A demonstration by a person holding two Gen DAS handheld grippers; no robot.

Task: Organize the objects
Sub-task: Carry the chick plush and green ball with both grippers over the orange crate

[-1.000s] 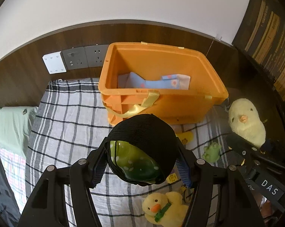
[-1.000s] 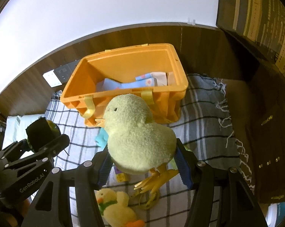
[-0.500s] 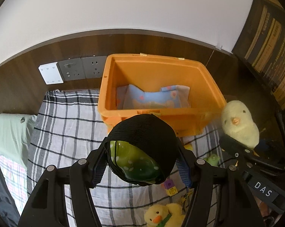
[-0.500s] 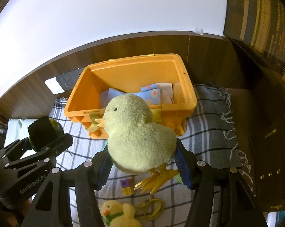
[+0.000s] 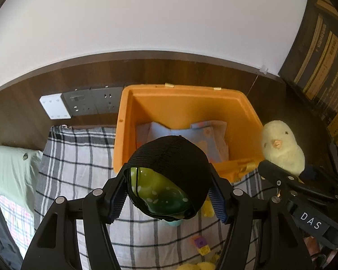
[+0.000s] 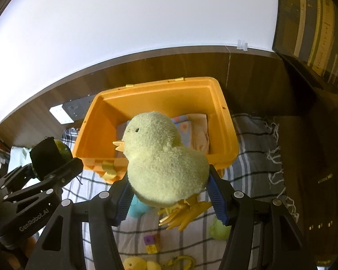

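My left gripper (image 5: 167,199) is shut on a green ball in a black knit cover (image 5: 169,173), held above the near rim of the orange bin (image 5: 124,121). My right gripper (image 6: 169,199) is shut on a pale yellow plush chick (image 6: 162,157), held over the bin's (image 6: 227,126) near edge. The chick also shows in the left wrist view (image 5: 281,146), the ball in the right wrist view (image 6: 48,157). Folded patterned cloth (image 5: 211,130) lies in the bin.
A plaid blanket (image 5: 79,157) covers the surface. On it lie a small yellow duck (image 6: 135,264), a purple and yellow block (image 6: 151,243), a teal toy (image 6: 136,209) and a green toy (image 6: 218,230). Wall sockets (image 5: 90,103) sit on the dark wooden headboard.
Both grippers have risen and moved forward toward the bin with their loads. The bin's inside now shows more from above.
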